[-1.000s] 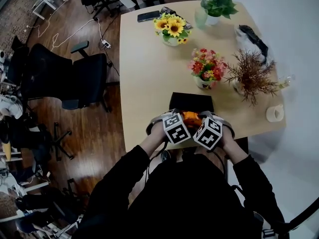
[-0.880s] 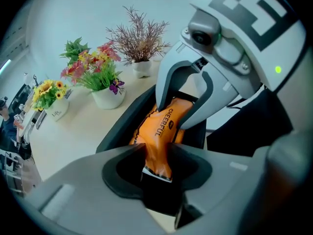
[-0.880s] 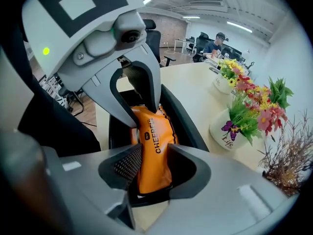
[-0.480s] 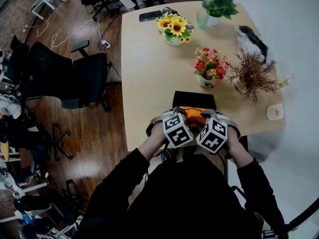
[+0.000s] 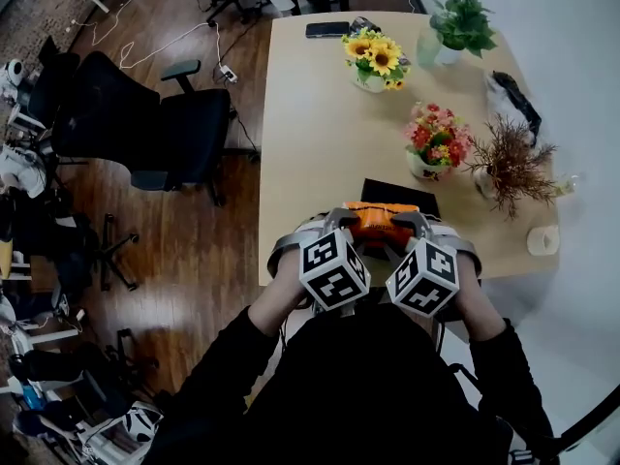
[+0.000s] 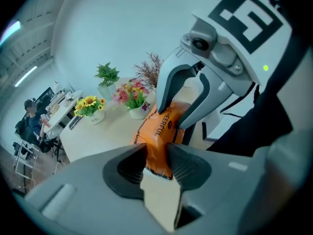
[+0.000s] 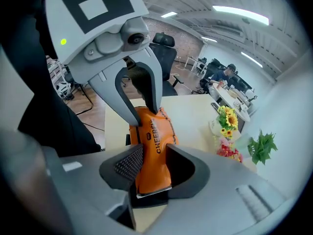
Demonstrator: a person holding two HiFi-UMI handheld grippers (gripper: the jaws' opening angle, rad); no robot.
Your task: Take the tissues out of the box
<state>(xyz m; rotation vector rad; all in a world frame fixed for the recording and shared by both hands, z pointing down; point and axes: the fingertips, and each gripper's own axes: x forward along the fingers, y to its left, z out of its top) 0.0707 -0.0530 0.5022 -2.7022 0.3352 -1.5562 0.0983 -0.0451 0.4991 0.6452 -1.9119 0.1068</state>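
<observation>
Red flowers and dried twigs stand beyond the orange pack.

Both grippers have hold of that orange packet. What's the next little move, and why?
Probably carry the orange tissue pack sideways and lower it onto bare table. The left gripper and right gripper each pinch one end, and their jaws have just closed tighter on it. The pack appears lifted above the black box, so it looks to be out already.

Orange tissue pack (CHEERFUL print), soft & creased, pinched at both ends, up out of black box, just over its near edge.
</observation>
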